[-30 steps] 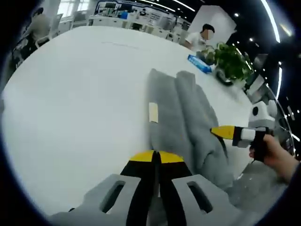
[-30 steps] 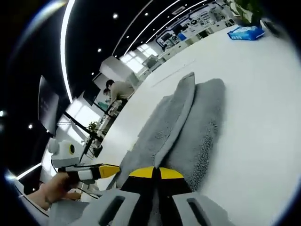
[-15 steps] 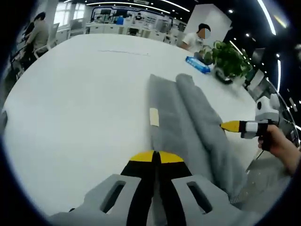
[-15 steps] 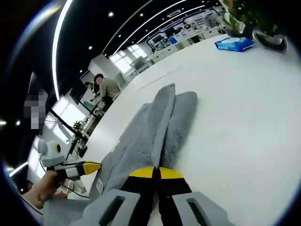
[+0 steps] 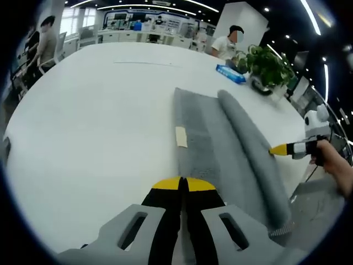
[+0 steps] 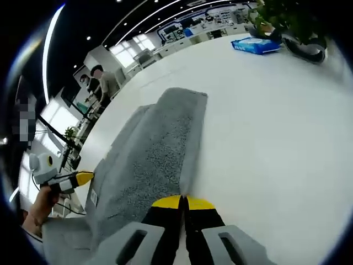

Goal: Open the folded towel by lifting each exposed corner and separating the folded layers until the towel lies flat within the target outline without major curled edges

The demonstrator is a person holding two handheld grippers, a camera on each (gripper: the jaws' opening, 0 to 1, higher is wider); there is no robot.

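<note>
Two tools pinching one towel, one table

The towel now spreads wider between the two tongs, its upper layer peeled over toward the right tongs, which sit farther from the left tongs.

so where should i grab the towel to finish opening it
Grip the towel along the raised fold on its right side, coming from the table's right edge. That long ridge stands above the flat layer, so its edge can be pinched and pulled outward.
</note>
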